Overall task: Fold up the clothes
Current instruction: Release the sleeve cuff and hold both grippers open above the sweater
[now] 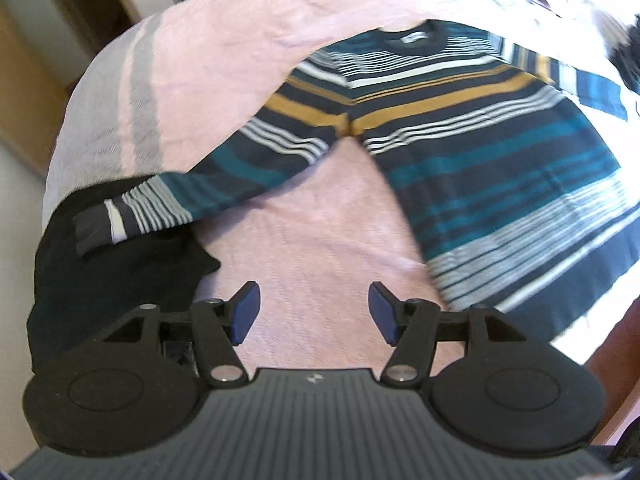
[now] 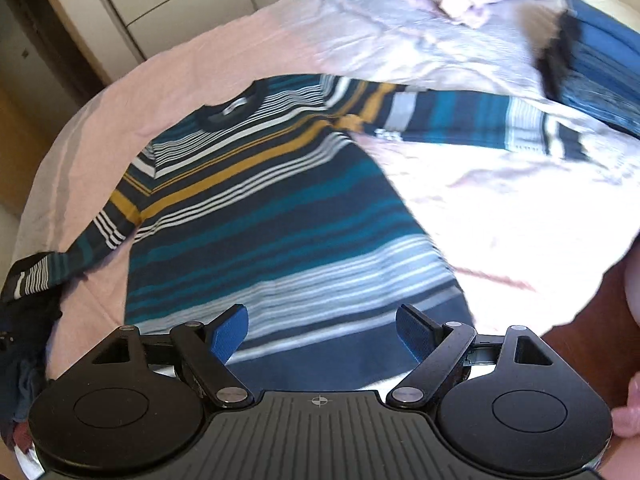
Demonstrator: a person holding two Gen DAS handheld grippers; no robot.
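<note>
Both grippers are empty: the left gripper [image 1: 314,314] hangs with its jaws apart over bare sheet near the sweater's side edge, and the right gripper [image 2: 322,334] stands with jaws wide above the hem, touching nothing.

The sweater [image 1: 480,152] lies flat, face up, on the bed [image 1: 208,60], collar away from the person, both sleeves spread out to the sides. It seems that folding has not begun. A good first fold is probably a sleeve — take the cuff [image 1: 100,224] and carry it across the chest, keeping the body smooth and the hem straight. This cuff rests on a dark garment [image 1: 120,248], so the pinch should catch only the cuff.

The pink sheet is soft and a little wrinkled — fabric may drag on it. More clothes [image 2: 596,60] lie at the far side of the bed, and a wardrobe [image 2: 168,4] stands behind.
</note>
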